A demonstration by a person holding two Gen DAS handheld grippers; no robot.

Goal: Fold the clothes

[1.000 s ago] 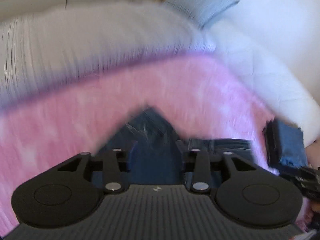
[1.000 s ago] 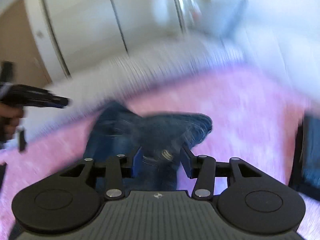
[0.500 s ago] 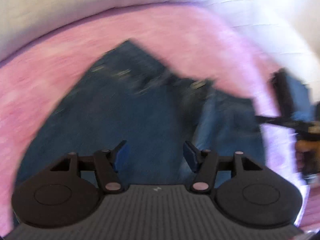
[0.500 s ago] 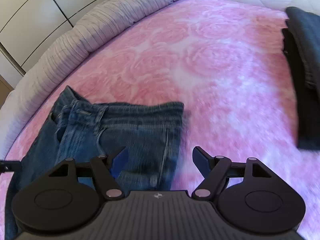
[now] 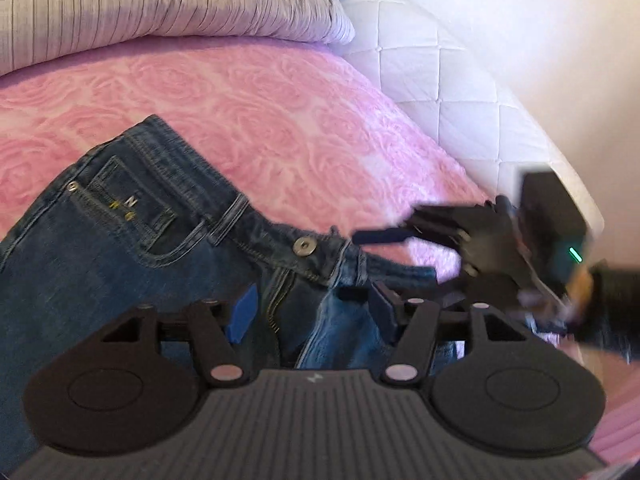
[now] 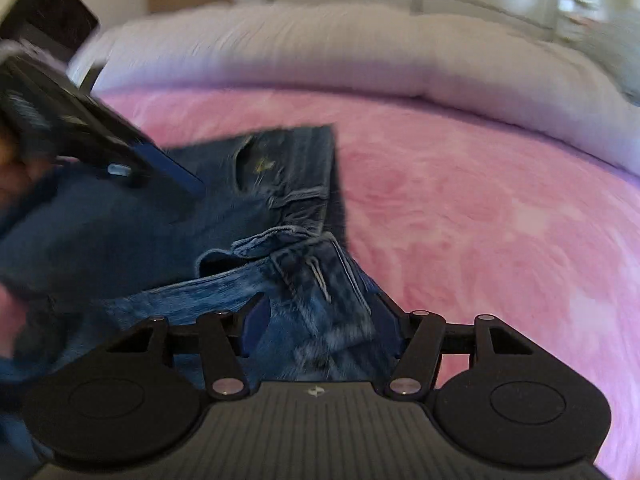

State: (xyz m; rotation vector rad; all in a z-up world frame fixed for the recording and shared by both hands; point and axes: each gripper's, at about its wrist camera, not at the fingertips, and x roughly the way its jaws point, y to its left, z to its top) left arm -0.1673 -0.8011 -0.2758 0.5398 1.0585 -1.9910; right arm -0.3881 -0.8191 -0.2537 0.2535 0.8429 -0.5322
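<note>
I've got the jeans (image 5: 120, 248) lying on the pink bedspread (image 5: 280, 112), waistband running left-right in front of both tools. Left gripper (image 5: 312, 312): jaws have just been opening, about halfway, straddling the fly w/o pinching. Right gripper (image 6: 320, 324): jaws just been closing, still apart, denim between them, nearer the waistband's end.

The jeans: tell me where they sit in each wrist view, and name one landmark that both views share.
Left wrist view: the jeans fill the lower left, waistband running diagonally to the centre.
Right wrist view: the jeans lie left of centre, crumpled, reaching down to the near tongs.
Shared landmark: the pink bedspread beneath them.
</note>
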